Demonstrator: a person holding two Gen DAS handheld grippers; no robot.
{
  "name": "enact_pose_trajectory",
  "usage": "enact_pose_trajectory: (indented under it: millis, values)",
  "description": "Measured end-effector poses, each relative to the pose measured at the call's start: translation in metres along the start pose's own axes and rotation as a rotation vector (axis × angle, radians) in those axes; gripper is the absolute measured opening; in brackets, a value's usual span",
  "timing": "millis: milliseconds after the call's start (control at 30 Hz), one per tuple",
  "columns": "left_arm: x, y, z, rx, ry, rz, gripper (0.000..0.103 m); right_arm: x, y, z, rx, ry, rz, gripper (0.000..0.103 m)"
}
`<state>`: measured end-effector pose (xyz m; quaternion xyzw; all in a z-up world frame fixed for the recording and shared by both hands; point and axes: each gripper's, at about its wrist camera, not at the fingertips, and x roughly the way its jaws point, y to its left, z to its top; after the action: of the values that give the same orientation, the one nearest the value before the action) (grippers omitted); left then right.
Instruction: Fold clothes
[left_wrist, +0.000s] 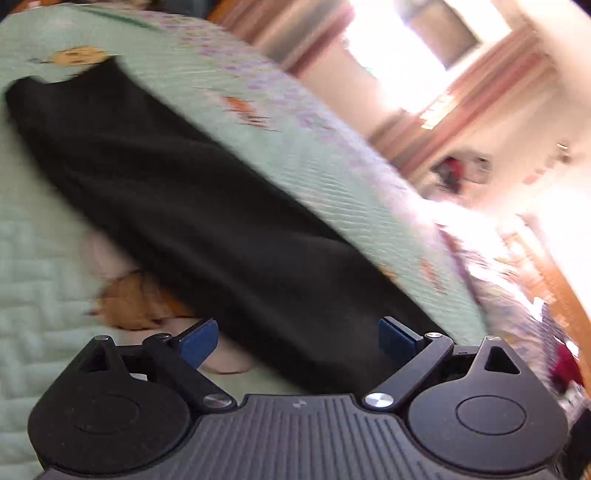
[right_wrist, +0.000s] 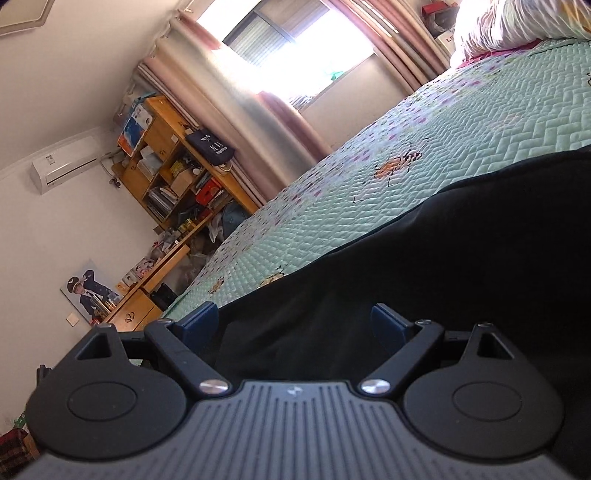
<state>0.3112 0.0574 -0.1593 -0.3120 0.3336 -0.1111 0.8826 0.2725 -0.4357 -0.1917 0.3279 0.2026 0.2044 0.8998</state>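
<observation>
Ribbed grey housing and two round black pivots are filling the bottom of both wrist views, with blue-padded fingers reaching forward from them. On the left gripper (left_wrist: 297, 341) the fingers are standing wide apart and nothing is lying between the pads; the left-hand blue pad (left_wrist: 195, 341) is sitting over pale quilt while the right-hand pad is showing against dark cloth. This view is smeared by motion blur, so fine detail is not readable.

Ahead of the left gripper a black garment (left_wrist: 192, 206) is lying spread on a mint-green quilted bedspread (left_wrist: 37, 295), running as a long dark band from the upper left down toward the gripper. An orange and pink printed figure (left_wrist: 125, 306) on the quilt is peeking out from under the garment's near edge. Beyond the bed, striped curtains (left_wrist: 303, 40) are hanging beside a very bright window.

On the right gripper (right_wrist: 293, 325) the fingers are likewise spread wide, gripping nothing. The black garment (right_wrist: 461, 266) is lying directly in front of and between the pads, covering the lower right of the view; whether the pads are touching it cannot be told. The bedspread (right_wrist: 424, 140), printed with an orange insect (right_wrist: 399, 162), is stretching away toward a rumpled pale duvet (right_wrist: 517, 26). Off the bed, a wooden shelf unit (right_wrist: 177, 166) crowded with boxes is standing against the wall near an air conditioner (right_wrist: 66, 162).
</observation>
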Motion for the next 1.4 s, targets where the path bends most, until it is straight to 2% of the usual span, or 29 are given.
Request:
enact_pose_trajectory:
  millis: [100,133,200,233,267,300,333,367,400,433,467,500,567,600,667,767,867,1000,1067,1167,1233,1333,1367,1400]
  values:
    - [0.039,-0.04,-0.005,0.168,0.117,-0.042,0.095,-0.002,-0.001,-0.001,0.0,0.004,0.006,0.09]
    - [0.051,-0.052,-0.006,0.225,0.128,-0.042,0.095,-0.002,-0.002,-0.001,-0.001,0.006,0.009,0.09]
    - [0.072,-0.063,-0.003,0.274,0.139,-0.056,0.095,-0.002,0.0,-0.002,-0.012,0.018,0.014,0.09]
    - [0.085,-0.062,0.0,0.288,0.162,-0.021,0.094,-0.001,0.001,-0.002,-0.018,0.023,0.013,0.09]
    - [0.095,-0.059,0.003,0.319,0.183,0.071,0.086,-0.001,0.002,-0.002,-0.023,0.026,0.009,0.09]
    - [0.101,-0.054,0.009,0.383,0.181,0.125,0.065,-0.001,0.003,-0.002,-0.022,0.027,0.007,0.09]
    - [0.106,-0.048,0.017,0.444,0.176,0.18,0.054,-0.001,0.003,-0.002,-0.021,0.027,0.006,0.09]
    - [0.105,-0.039,0.031,0.478,0.162,0.244,0.034,-0.001,0.003,-0.002,-0.019,0.025,0.006,0.09]
    - [0.105,-0.028,0.047,0.456,0.142,0.321,0.013,-0.002,0.003,-0.002,-0.018,0.025,0.005,0.09]
    - [0.105,-0.017,0.063,0.432,0.122,0.393,0.007,-0.002,0.003,-0.002,-0.017,0.025,0.005,0.09]
    - [0.102,-0.007,0.08,0.408,0.103,0.453,0.013,-0.002,0.003,-0.002,-0.019,0.027,0.004,0.09]
    - [0.1,-0.006,0.088,0.431,0.082,0.527,0.038,-0.001,0.004,-0.002,-0.02,0.028,0.004,0.09]
    - [0.092,-0.012,0.098,0.484,0.018,0.662,0.078,0.001,0.005,0.0,-0.022,0.029,0.006,0.09]
    - [0.086,-0.02,0.095,0.487,0.003,0.619,0.075,0.002,0.005,0.001,-0.023,0.029,0.007,0.09]
    - [0.073,-0.037,0.088,0.486,-0.026,0.528,0.075,0.002,0.007,0.0,-0.033,0.031,0.011,0.09]
    - [0.047,-0.054,0.06,0.365,-0.037,0.297,0.079,0.002,0.011,-0.001,-0.058,0.038,0.016,0.09]
    - [0.049,-0.046,0.042,0.223,-0.047,0.248,0.093,0.001,0.011,-0.001,-0.052,0.035,0.014,0.09]
    - [0.053,-0.034,0.018,0.033,-0.061,0.182,0.091,0.0,0.011,-0.001,-0.052,0.032,0.011,0.09]
    - [0.055,-0.029,0.006,-0.061,-0.067,0.148,0.095,0.0,0.011,-0.001,-0.05,0.029,0.01,0.09]
    - [0.058,-0.02,-0.011,-0.197,-0.082,0.101,0.094,0.0,0.011,-0.001,-0.05,0.03,0.007,0.09]
    - [0.069,-0.018,-0.009,-0.229,-0.147,0.102,0.094,0.001,0.011,-0.002,-0.053,0.034,0.004,0.09]
    - [0.083,-0.018,-0.009,-0.266,-0.236,0.123,0.082,0.001,0.011,-0.001,-0.054,0.035,0.003,0.09]
    - [0.087,-0.019,-0.009,-0.27,-0.255,0.142,0.069,0.001,0.011,-0.001,-0.056,0.036,0.003,0.09]
    - [0.092,-0.015,-0.004,-0.266,-0.251,0.166,0.047,0.001,0.011,-0.001,-0.057,0.037,0.002,0.09]
